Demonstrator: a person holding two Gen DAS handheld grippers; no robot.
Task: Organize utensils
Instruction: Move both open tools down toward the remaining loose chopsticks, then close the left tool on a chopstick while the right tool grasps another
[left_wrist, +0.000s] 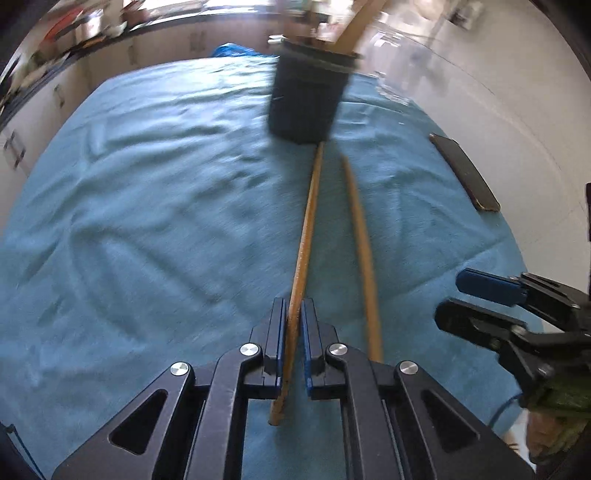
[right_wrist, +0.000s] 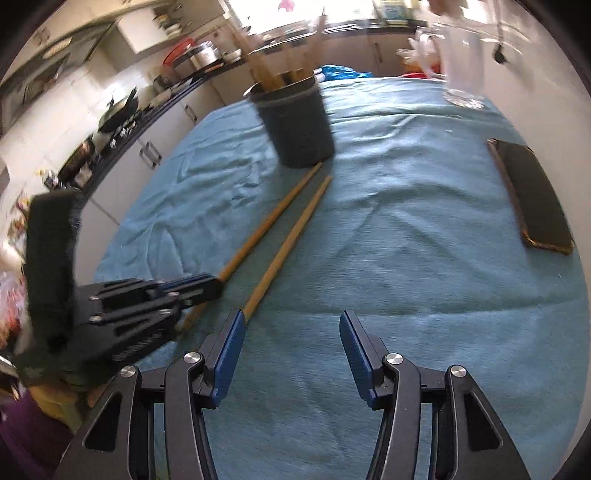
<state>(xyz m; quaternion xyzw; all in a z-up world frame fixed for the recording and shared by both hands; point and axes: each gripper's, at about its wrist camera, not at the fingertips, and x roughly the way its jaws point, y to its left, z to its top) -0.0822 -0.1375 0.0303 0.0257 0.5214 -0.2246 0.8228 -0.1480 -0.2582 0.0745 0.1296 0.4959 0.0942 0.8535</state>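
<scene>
The left tool (left_wrist: 293, 321) has its blue-padded fingers (left_wrist: 281, 332) pressed narrowly together low over the desk, while the right tool (right_wrist: 291, 354) beside it holds its fingers (right_wrist: 231, 354) spread wide apart.

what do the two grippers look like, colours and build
Both match: the left gripper and right gripper have black angular linkage arms with triangular cutouts, round silver pivot bolts, and flat fingers faced with blue pads. A thin blue cable runs beside the right gripper in the left wrist view. No markings are readable.
</scene>
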